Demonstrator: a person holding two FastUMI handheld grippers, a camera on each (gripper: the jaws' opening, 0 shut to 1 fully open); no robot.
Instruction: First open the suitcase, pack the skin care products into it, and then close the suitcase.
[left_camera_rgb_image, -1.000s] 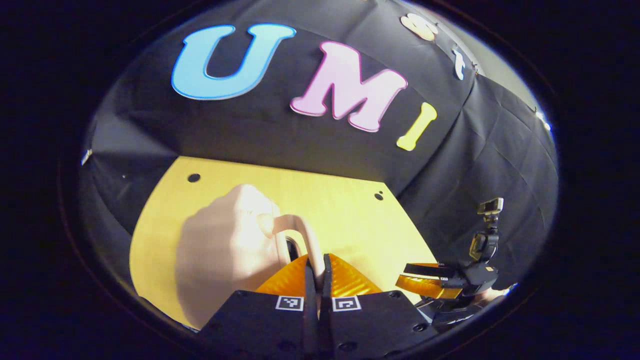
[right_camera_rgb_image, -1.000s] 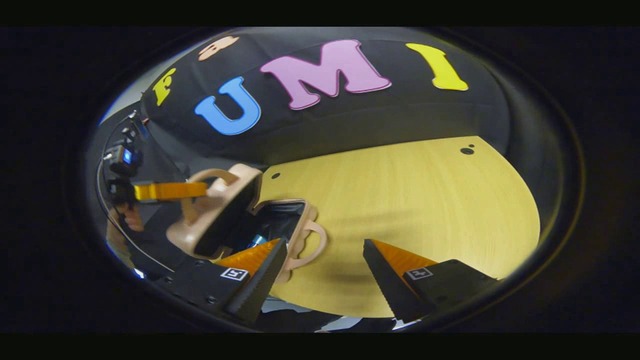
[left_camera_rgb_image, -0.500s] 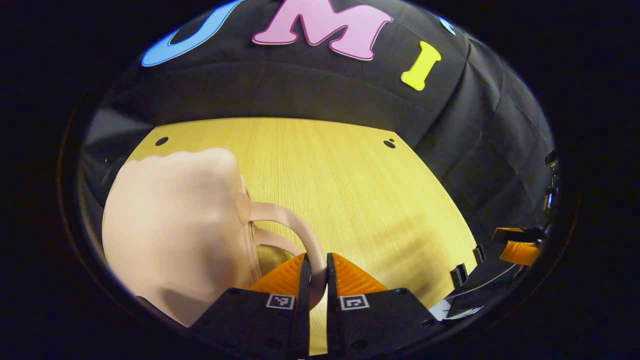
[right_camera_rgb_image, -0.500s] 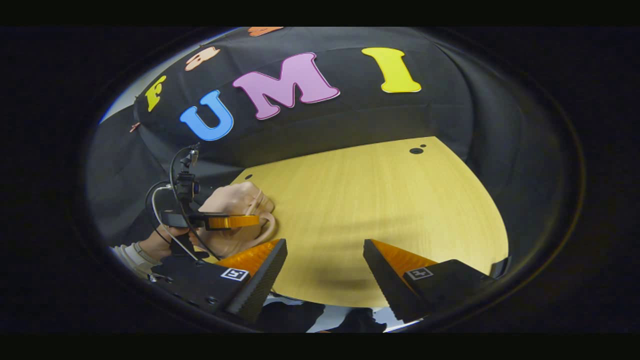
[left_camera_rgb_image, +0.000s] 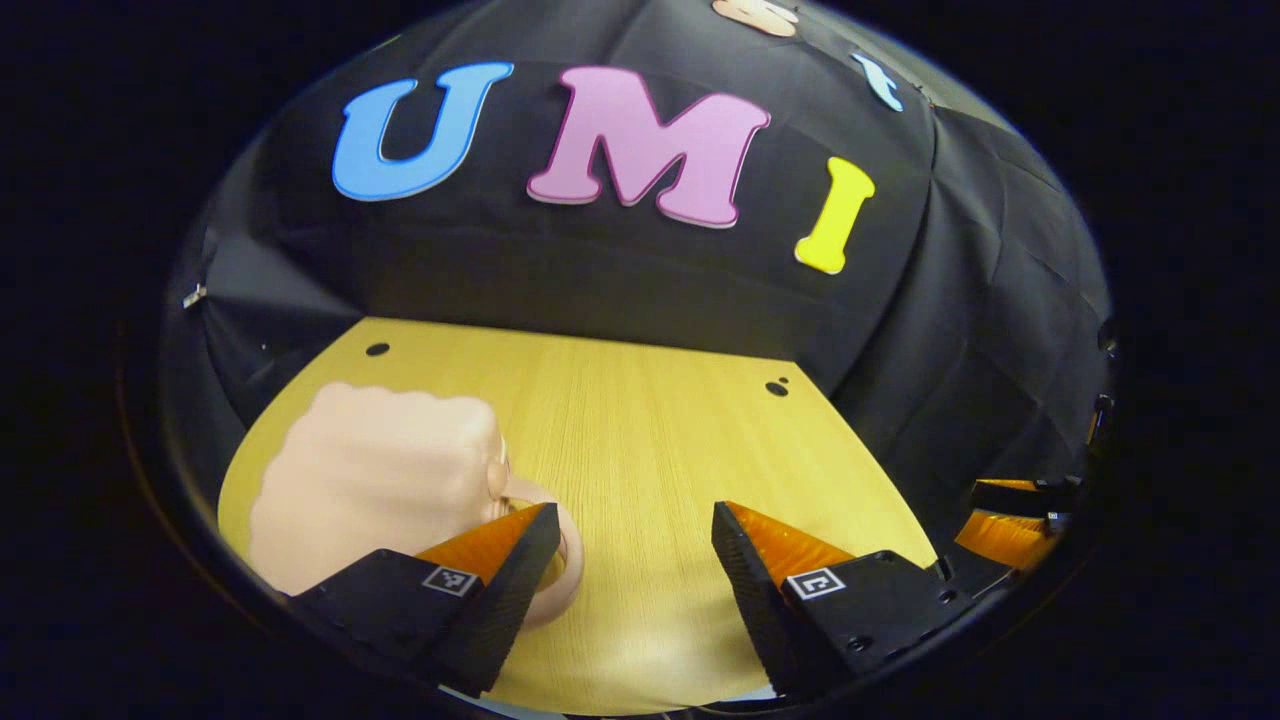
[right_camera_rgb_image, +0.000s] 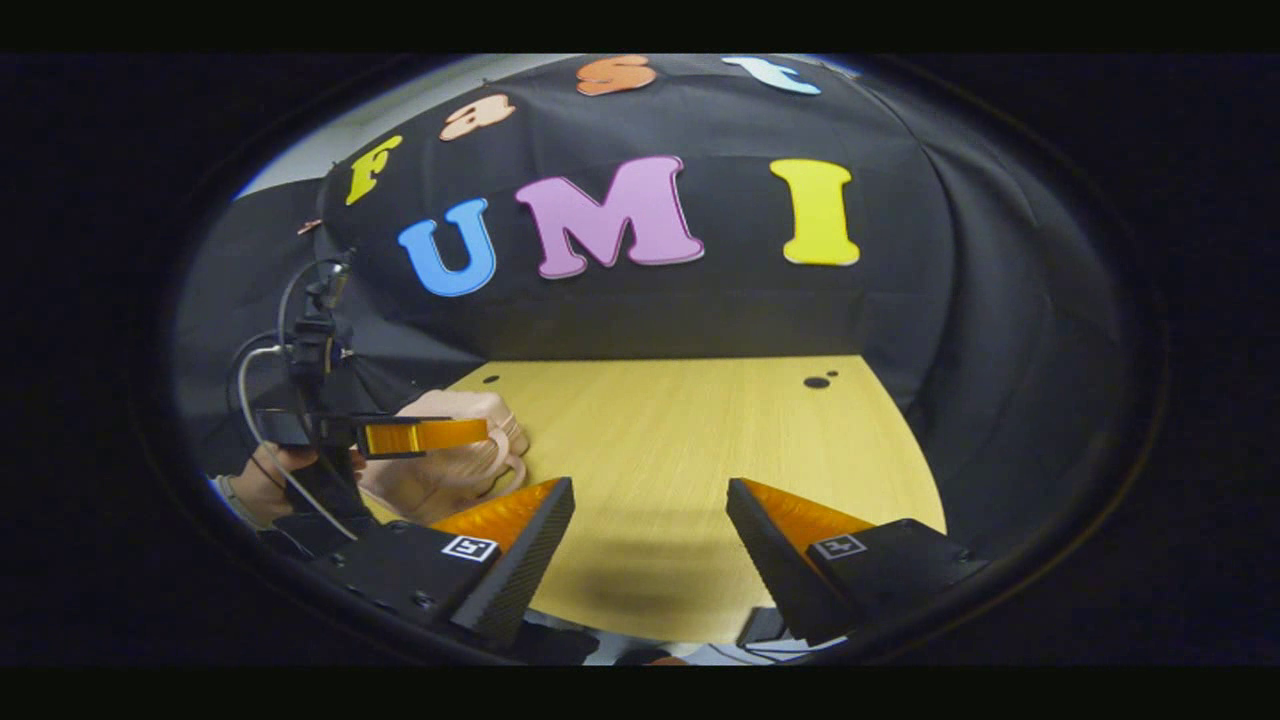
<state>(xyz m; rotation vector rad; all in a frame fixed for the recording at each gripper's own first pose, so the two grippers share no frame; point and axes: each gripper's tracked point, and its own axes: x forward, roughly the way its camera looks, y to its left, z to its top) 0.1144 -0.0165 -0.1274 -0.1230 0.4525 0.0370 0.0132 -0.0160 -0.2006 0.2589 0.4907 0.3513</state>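
The small pink suitcase (left_camera_rgb_image: 375, 480) lies shut on the wooden table (left_camera_rgb_image: 650, 450), its two handles pointing right. My left gripper (left_camera_rgb_image: 630, 575) stands open just right of it, with the left finger (left_camera_rgb_image: 500, 560) over the handles (left_camera_rgb_image: 565, 560) and nothing between the jaws. In the right gripper view the suitcase (right_camera_rgb_image: 450, 470) lies at the left, partly behind the left gripper (right_camera_rgb_image: 420, 436) and the hand holding it. My right gripper (right_camera_rgb_image: 650, 550) is open above the table's near edge, apart from the suitcase. The skin care products are hidden.
The black cloth wall closes the table's far side and right side. Small dark holes (left_camera_rgb_image: 777, 387) mark the tabletop near its back corners. Bare wood (right_camera_rgb_image: 700, 450) stretches right of the suitcase.
The left gripper lowered the suitcase lid shut by its handle, then let go and opened. The right gripper drew back a little and stayed open.
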